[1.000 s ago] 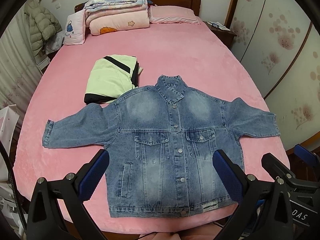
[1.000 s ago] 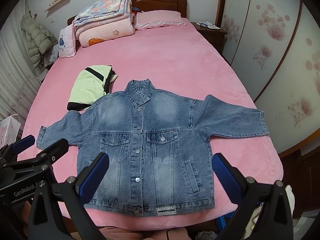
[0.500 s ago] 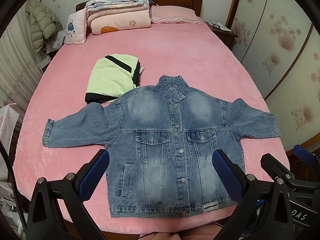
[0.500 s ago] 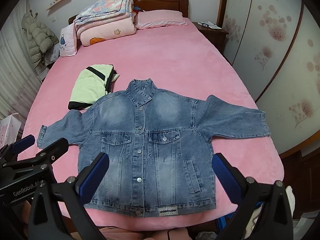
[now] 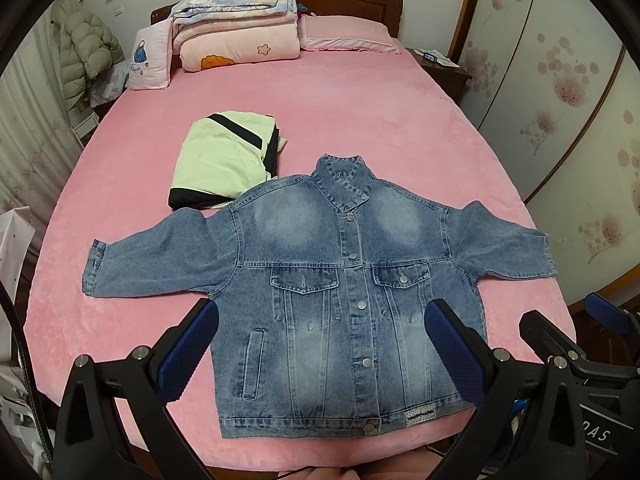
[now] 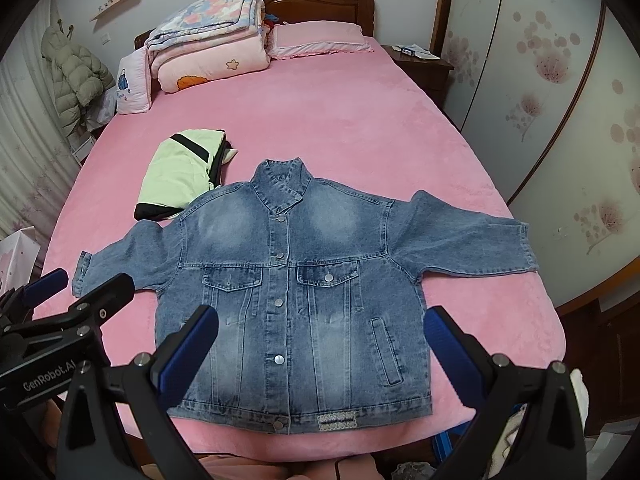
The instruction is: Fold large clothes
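A blue denim jacket [image 5: 340, 300] [image 6: 292, 292] lies flat, buttoned and face up, on the pink bed [image 5: 360, 120], sleeves spread to both sides, hem at the near edge. My left gripper [image 5: 322, 346] hovers open above the jacket's lower half, nothing between its blue pads. My right gripper [image 6: 320, 350] is open too, above the hem area and holding nothing. Each gripper shows in the other's view: the right one [image 5: 576, 340] at the right edge, the left one [image 6: 76, 296] at the left edge.
A folded pale green garment with black trim [image 5: 224, 160] [image 6: 180, 172] lies beside the jacket's left shoulder. Folded quilts [image 5: 236, 20] and pillows sit at the headboard. A wardrobe [image 5: 580, 100] lines the right side; a puffer coat [image 5: 86, 44] hangs at left.
Both cameras have drifted slightly; the jacket sits a touch further right in the views. The jacket itself has not moved and both grippers stay open.
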